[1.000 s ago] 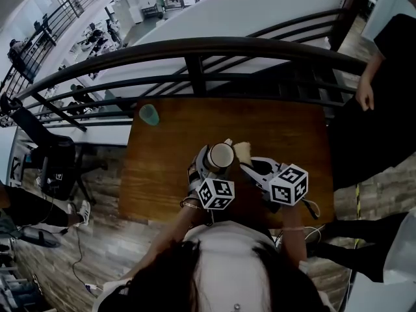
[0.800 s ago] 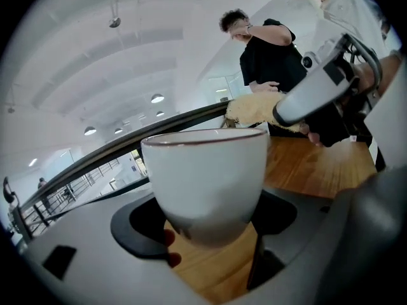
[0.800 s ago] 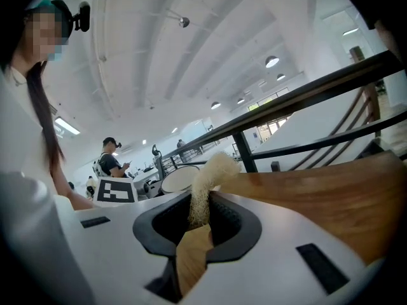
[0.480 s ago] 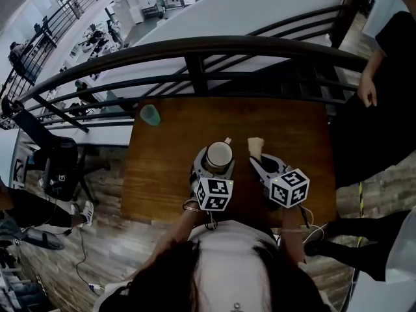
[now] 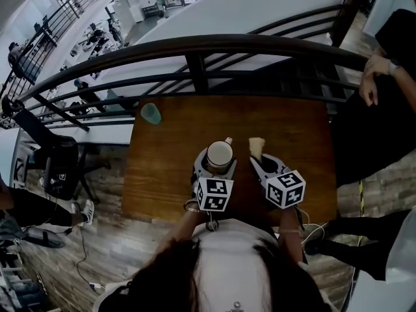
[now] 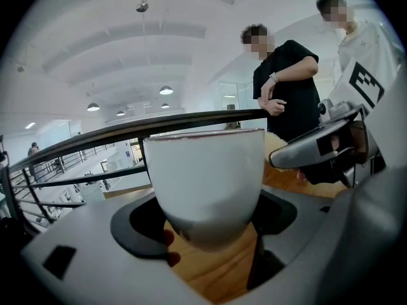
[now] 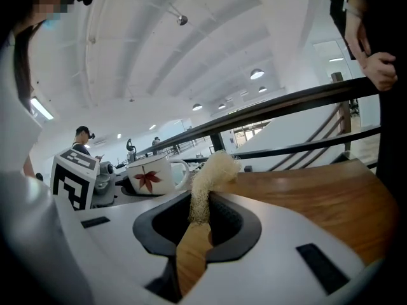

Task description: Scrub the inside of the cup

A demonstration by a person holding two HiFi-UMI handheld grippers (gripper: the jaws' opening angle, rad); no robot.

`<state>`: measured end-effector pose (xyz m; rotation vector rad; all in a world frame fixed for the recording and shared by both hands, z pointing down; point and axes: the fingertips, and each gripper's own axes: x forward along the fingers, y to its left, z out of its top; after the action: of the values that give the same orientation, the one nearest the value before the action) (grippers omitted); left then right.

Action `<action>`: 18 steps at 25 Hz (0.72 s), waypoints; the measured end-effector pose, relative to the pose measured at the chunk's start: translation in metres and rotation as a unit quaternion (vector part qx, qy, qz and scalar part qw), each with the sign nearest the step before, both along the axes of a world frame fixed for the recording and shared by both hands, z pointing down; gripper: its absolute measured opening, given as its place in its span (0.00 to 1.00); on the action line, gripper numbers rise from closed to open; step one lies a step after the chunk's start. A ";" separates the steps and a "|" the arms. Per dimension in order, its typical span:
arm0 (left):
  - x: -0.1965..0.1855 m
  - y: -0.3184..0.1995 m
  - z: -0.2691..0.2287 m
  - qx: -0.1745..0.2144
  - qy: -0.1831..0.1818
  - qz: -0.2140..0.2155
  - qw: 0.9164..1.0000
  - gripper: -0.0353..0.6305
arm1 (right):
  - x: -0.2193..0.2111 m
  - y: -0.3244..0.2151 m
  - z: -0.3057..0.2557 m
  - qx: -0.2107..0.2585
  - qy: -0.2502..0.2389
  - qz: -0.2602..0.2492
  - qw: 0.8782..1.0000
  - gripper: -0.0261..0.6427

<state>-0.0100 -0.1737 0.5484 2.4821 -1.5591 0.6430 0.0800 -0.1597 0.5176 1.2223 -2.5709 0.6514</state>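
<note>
A white cup (image 5: 220, 155) with a red leaf print (image 7: 149, 174) stands upright between the jaws of my left gripper (image 5: 218, 164), which is shut on its lower body (image 6: 203, 170) just above the wooden table (image 5: 292, 122). My right gripper (image 5: 259, 161) is shut on a pale loofah sponge (image 5: 257, 145); the sponge (image 7: 213, 170) sticks up out of the jaws. It sits a short way to the right of the cup, level with it and apart from it. In the left gripper view the right gripper (image 6: 318, 148) shows at the right, behind the cup.
A small teal cup (image 5: 151, 114) stands at the table's far left corner. A dark metal railing (image 5: 195, 47) runs along the table's far edge. A person in black (image 5: 383, 90) stands at the right, beyond the table.
The right gripper has drawn the sponge to the right, away from the cup's rim, and straightened up. The cup and left gripper have barely moved.
</note>
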 end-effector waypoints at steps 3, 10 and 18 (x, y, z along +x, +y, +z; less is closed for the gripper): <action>0.000 0.001 -0.002 -0.005 0.012 -0.001 1.000 0.64 | 0.002 0.000 0.003 -0.003 0.014 0.005 1.000 0.16; -0.001 0.001 -0.003 -0.006 0.014 -0.002 1.000 0.64 | 0.002 0.000 0.007 -0.009 0.020 0.007 1.000 0.16; 0.001 0.000 -0.003 -0.011 0.017 0.002 1.000 0.64 | 0.005 -0.001 0.008 -0.015 0.025 0.012 1.000 0.16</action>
<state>-0.0086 -0.1741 0.5450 2.4663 -1.5281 0.6130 0.0848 -0.1605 0.5260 1.2443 -2.5012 0.6549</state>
